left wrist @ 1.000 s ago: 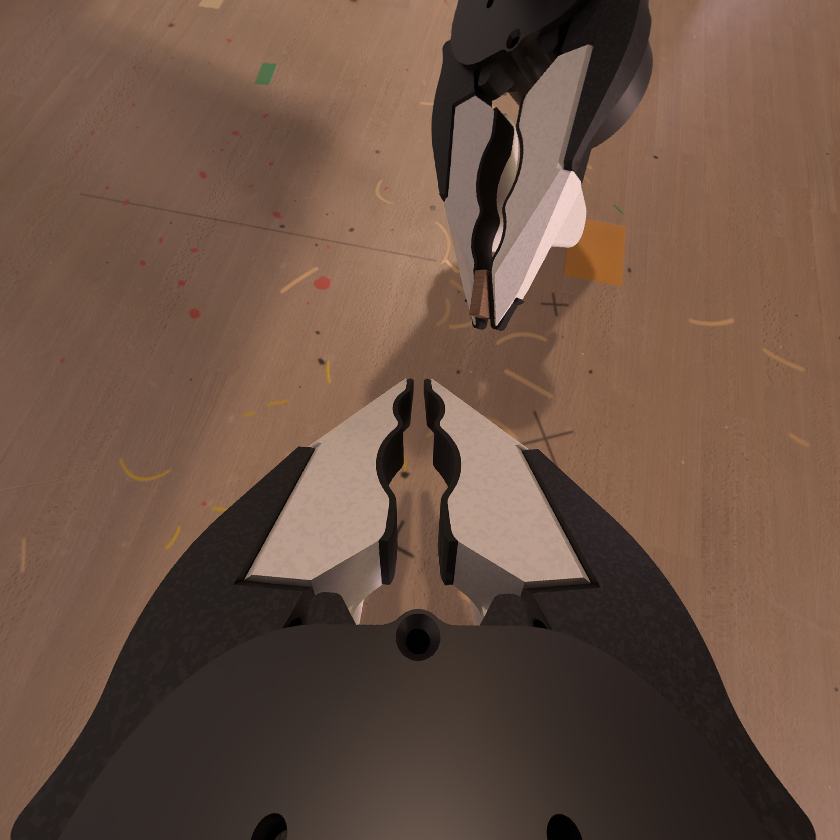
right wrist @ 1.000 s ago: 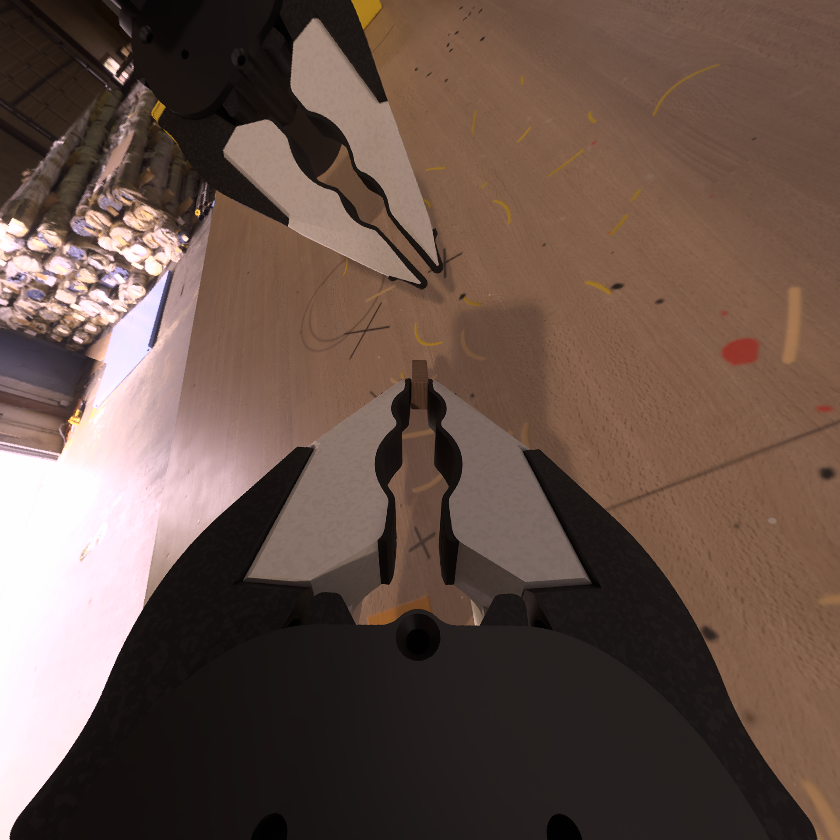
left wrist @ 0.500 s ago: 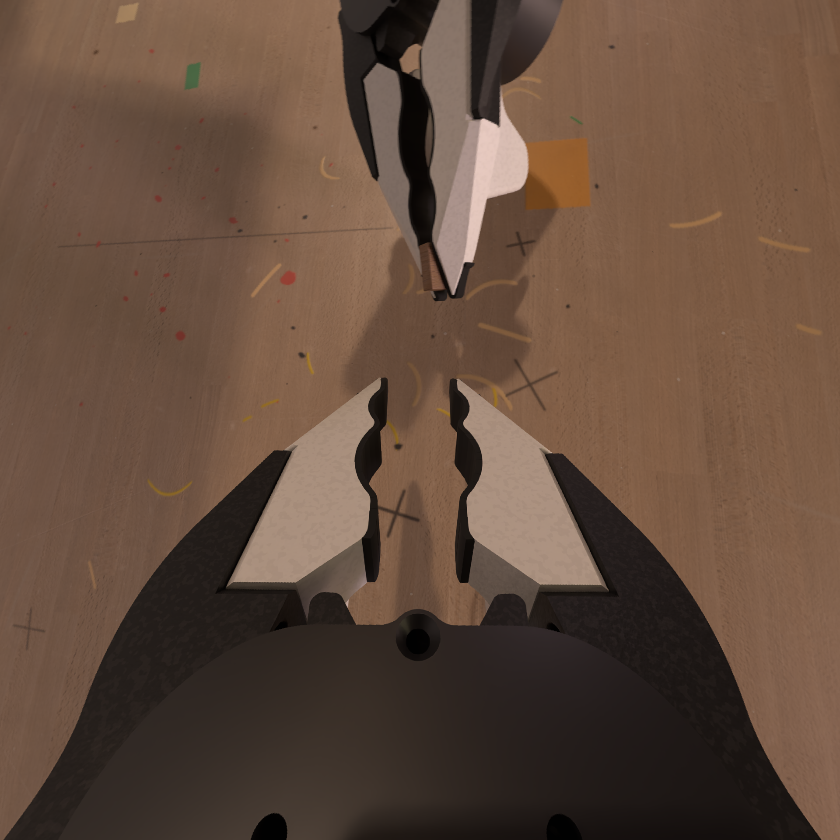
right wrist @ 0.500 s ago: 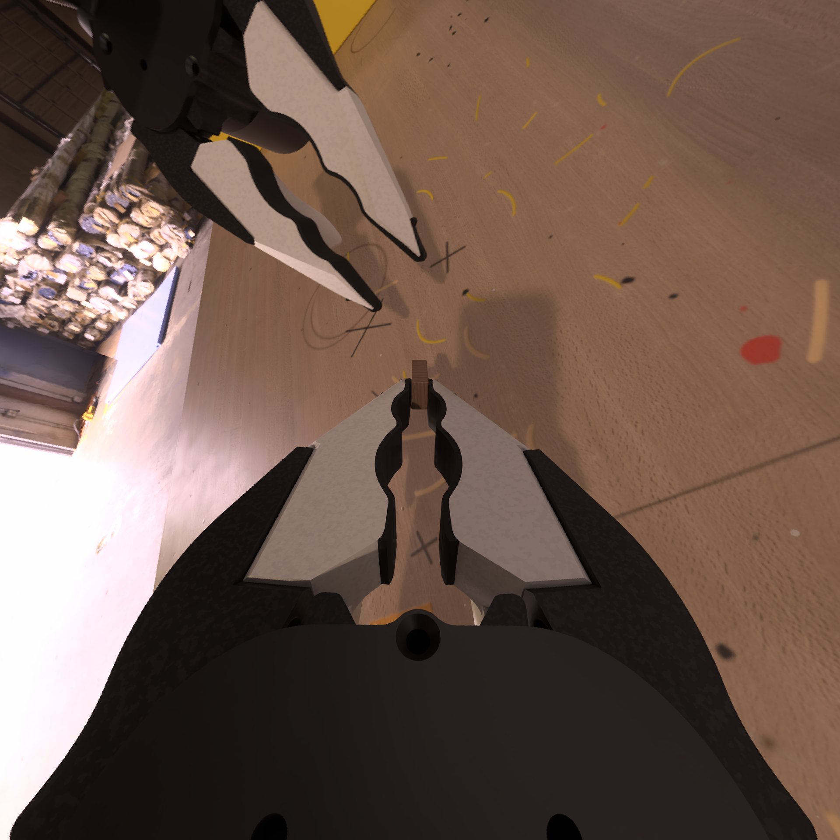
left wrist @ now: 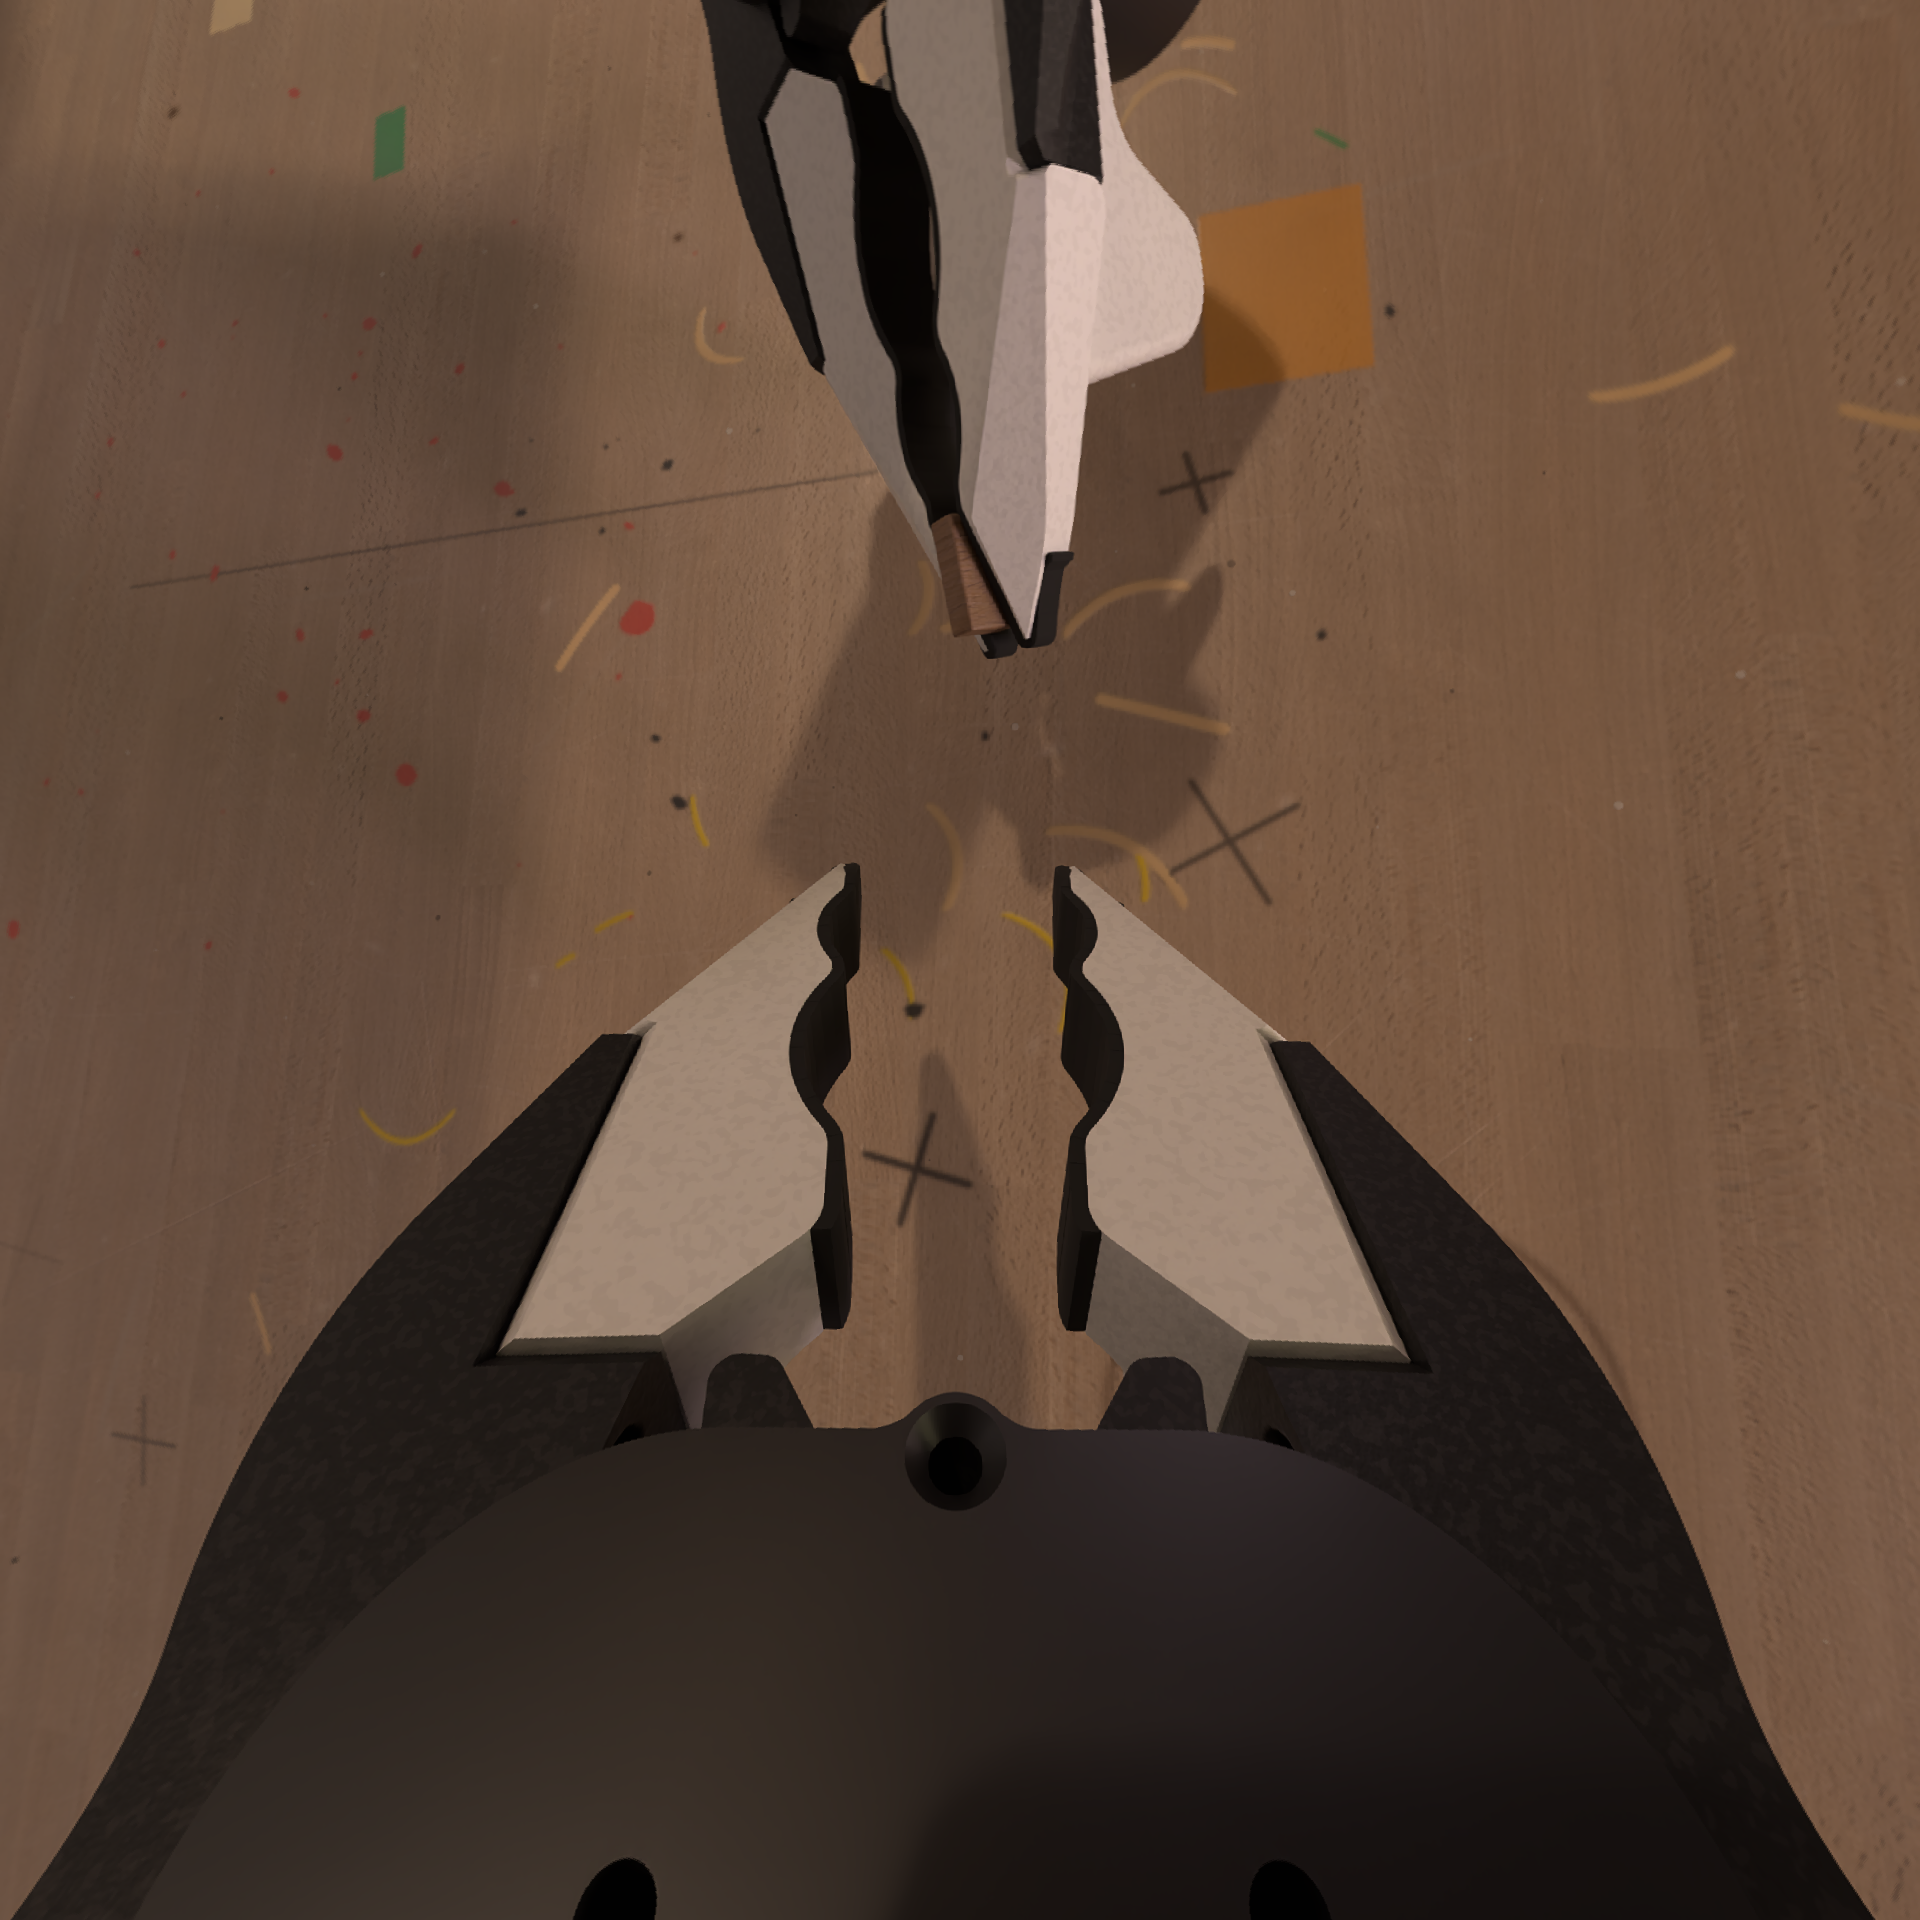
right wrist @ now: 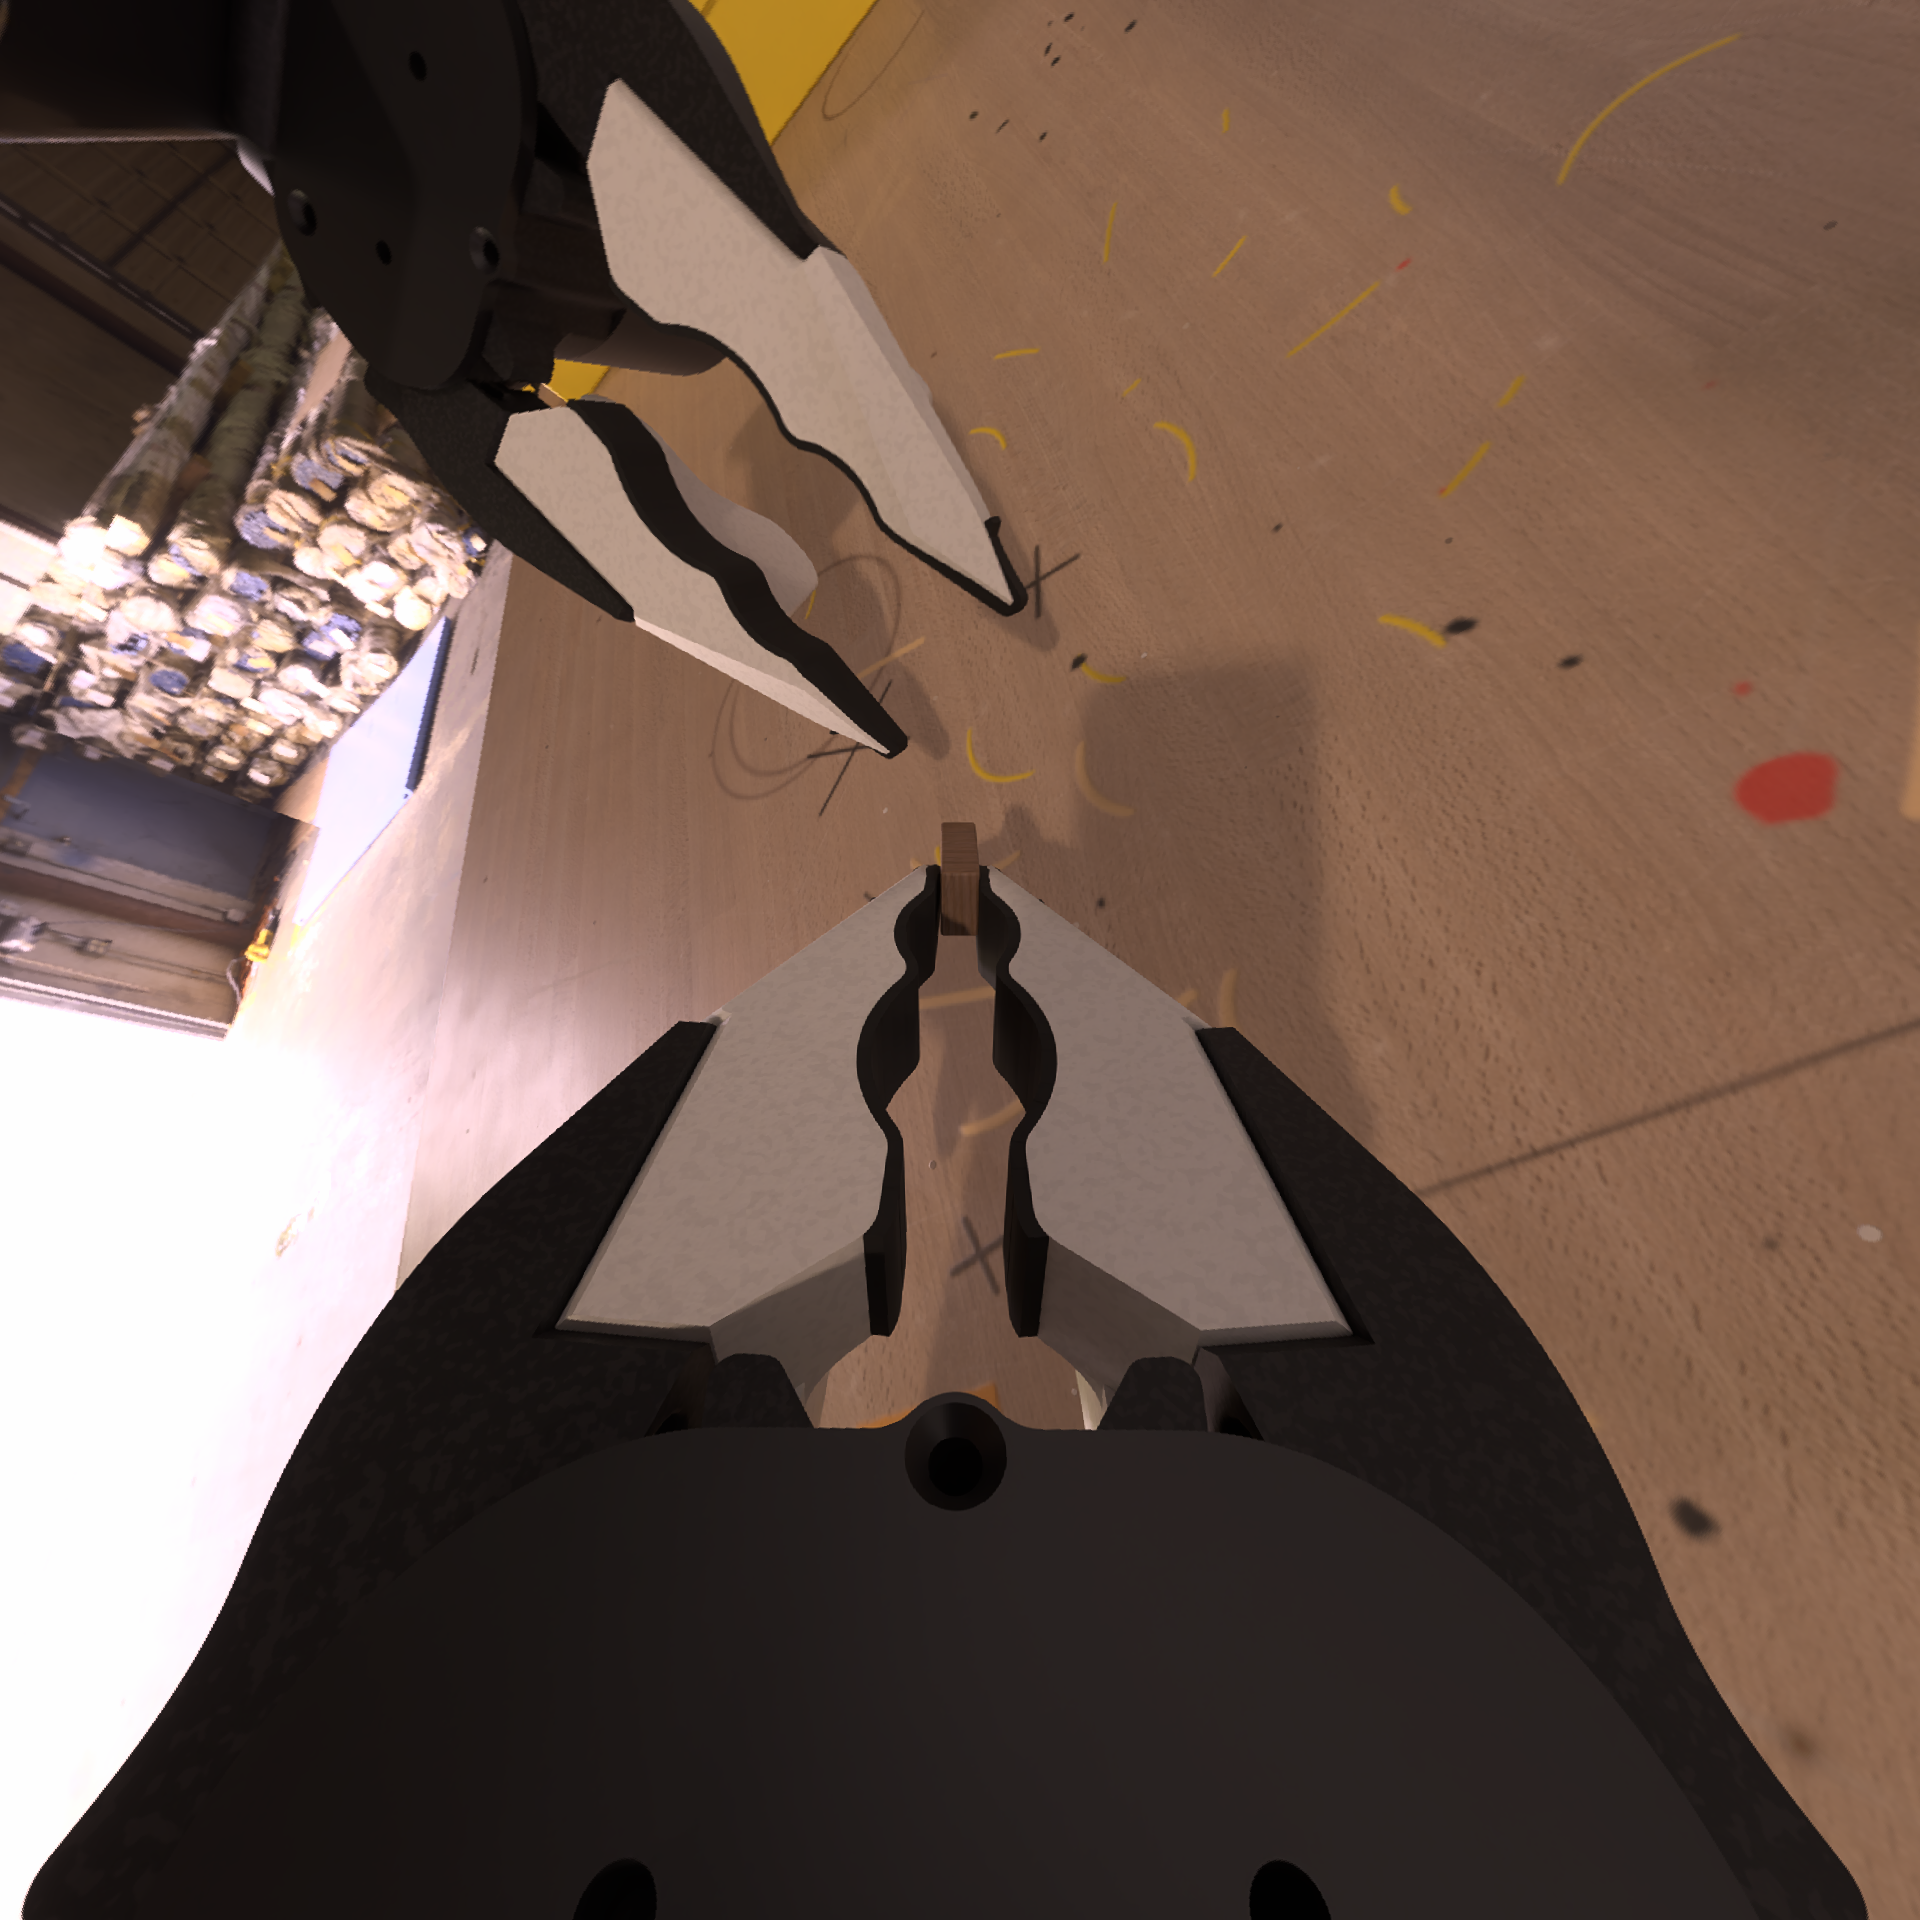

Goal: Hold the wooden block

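The small wooden block [right wrist: 958,878] is pinched between the tips of my right gripper [right wrist: 957,881], held above the wooden table. The same block [left wrist: 968,587] shows in the left wrist view, at the tips of the right gripper [left wrist: 1003,634], which points toward me. My left gripper [left wrist: 956,883] is open and empty, its fingers spread, a short way in front of the block. In the right wrist view the left gripper [right wrist: 951,675] shows at upper left with its fingers wide apart.
The wooden table top [left wrist: 1558,935] carries paint specks, pencil crosses and yellow shavings. An orange square patch [left wrist: 1286,286] lies beyond the right gripper. A green patch [left wrist: 389,140] lies at far left. A log stack [right wrist: 239,592] stands past the table edge.
My left gripper has opened from nearly shut to wide apart. The right gripper has kept its hold on the block and turned more upright in the left wrist view.
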Motion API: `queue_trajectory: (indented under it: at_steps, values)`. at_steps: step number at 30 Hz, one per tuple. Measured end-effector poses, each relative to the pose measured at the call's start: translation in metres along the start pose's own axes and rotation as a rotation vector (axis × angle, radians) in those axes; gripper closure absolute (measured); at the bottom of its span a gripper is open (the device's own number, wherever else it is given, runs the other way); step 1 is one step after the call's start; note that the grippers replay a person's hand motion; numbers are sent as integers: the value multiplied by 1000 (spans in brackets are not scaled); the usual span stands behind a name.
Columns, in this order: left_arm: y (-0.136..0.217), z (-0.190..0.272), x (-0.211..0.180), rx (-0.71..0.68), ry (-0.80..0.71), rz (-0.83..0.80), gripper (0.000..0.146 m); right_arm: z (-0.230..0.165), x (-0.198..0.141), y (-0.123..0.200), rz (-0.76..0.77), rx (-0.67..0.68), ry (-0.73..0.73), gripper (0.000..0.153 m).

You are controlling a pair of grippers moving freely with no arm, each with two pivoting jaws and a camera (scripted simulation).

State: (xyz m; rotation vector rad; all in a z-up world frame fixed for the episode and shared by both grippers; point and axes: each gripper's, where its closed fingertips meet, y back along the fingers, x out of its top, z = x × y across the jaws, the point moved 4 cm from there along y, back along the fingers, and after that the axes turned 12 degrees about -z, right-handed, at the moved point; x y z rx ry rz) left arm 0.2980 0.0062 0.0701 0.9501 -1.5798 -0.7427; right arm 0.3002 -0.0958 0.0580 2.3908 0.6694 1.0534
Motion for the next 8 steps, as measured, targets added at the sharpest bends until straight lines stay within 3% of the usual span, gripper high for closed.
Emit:
queue_trajectory:
  at_steps: [8]
  values:
    - [2, -4, 2, -56, 56, 46, 106, 0, -1, 3, 36, 74, -17, 147]
